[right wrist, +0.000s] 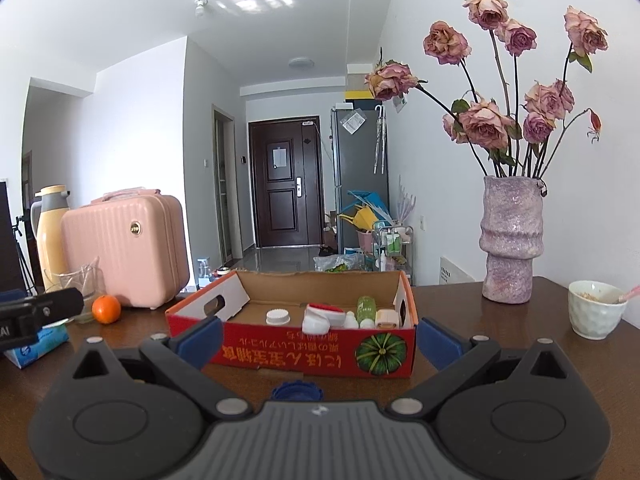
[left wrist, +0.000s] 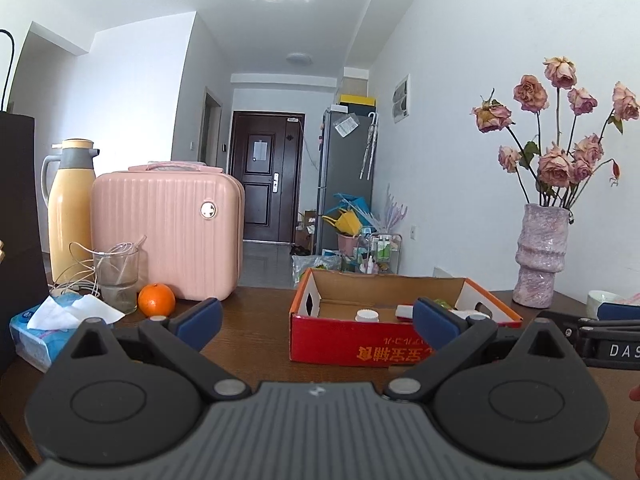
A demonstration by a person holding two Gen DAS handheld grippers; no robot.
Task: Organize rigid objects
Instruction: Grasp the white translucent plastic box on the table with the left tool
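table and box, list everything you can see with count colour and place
box: 1, red cardboard, table centre
bottles and jars: several, mostly white, one green, inside the box
blue cap: 1, table, in front of the box
orange: 1, left of the box
case: 1, pink, back left
flask: 1, yellow, behind the case
glass: 1, clear, beside the orange
tissues: 1 pack, blue, far left
vase: 1, purple, holding dried roses, right
cup: 1, white, far right
left gripper: open
right gripper: open
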